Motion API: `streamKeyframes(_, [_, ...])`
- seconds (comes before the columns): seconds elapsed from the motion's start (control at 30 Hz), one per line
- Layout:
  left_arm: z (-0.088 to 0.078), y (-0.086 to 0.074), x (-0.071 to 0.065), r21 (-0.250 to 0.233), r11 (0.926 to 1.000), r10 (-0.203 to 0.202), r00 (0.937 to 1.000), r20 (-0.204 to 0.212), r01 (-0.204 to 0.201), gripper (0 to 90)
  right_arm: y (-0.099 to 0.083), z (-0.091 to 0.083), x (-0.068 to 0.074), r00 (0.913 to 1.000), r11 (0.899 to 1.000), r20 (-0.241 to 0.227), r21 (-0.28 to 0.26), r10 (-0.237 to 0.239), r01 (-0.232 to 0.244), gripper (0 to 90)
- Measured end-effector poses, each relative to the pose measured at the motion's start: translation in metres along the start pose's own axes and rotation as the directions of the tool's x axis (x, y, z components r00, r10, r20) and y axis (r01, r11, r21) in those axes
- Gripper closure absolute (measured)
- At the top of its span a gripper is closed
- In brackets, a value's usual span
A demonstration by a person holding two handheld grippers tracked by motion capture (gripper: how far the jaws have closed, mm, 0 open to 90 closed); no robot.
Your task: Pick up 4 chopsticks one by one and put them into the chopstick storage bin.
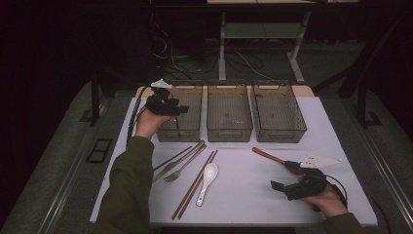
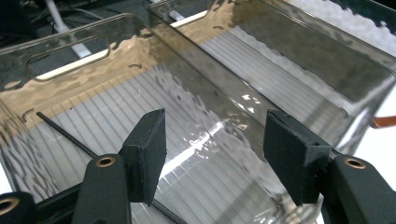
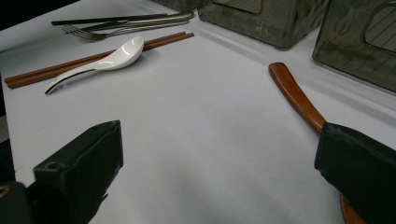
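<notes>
The left tongs hang over the left bin, the first of three clear bins in a row at the far side of the white bench; their jaws stand spread with nothing between them, and in the left gripper view a thin black stick lies on the ribbed floor of that bin, running under the near jaw; the middle bin and the right bin stand just beside it, each apart from the next by a narrow gap; the right tongs rest low at the near right of the bench, jaws spread wide and pinching nothing, with a wooden spoon just beside them, its handle pointing toward the bins and its bowl end hidden behind the right jaw in the right gripper view; near the middle of the bench lie a white spoon touching a pair of brown chopsticks, and to their left a fork and other metal cutlery close together.
</notes>
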State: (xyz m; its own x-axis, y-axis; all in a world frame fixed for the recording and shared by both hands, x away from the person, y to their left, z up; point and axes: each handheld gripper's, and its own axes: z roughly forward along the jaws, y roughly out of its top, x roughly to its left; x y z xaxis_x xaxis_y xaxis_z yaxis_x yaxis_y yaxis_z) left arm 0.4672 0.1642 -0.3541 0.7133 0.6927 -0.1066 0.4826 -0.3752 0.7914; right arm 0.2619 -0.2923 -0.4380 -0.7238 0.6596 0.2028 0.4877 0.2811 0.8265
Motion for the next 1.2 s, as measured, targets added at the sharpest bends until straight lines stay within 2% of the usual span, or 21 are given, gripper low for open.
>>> streamKeyframes(0.27, [-0.012,-0.001,-0.013,0.004,0.9986,0.052,0.9985,0.018,-0.052,30.3,0.0,0.0,0.0,1.0,1.0,-0.001,0.0,0.003,-0.003,1.0])
streamKeyframes(0.47, [-0.023,-0.006,-0.021,-0.007,0.9985,0.054,0.9979,0.035,-0.054,21.9,0.0,0.0,0.0,1.0,1.0,-0.001,-0.001,0.004,-0.004,1.0])
streamKeyframes(0.53, [-0.028,-0.008,-0.025,-0.005,0.9978,0.067,0.997,0.038,-0.066,18.6,0.0,0.0,0.0,1.0,1.0,-0.001,-0.001,0.003,-0.003,1.0])
streamKeyframes(0.77, [-0.043,-0.018,-0.036,-0.025,0.997,0.074,0.9958,0.053,-0.073,14.6,0.0,0.0,0.0,1.0,1.0,0.0,-0.001,0.005,-0.005,1.0])
streamKeyframes(1.0, [-0.055,-0.037,-0.046,-0.022,0.9959,0.089,0.9941,0.062,-0.088,13.9,0.0,0.0,0.0,1.0,1.0,0.0,-0.002,0.006,-0.006,1.0])
streamKeyframes(1.2, [-0.06,-0.062,-0.052,-0.023,0.9972,0.072,0.9951,0.067,-0.071,13.9,0.0,0.0,0.0,1.0,1.0,0.0,-0.002,0.008,-0.008,1.0])
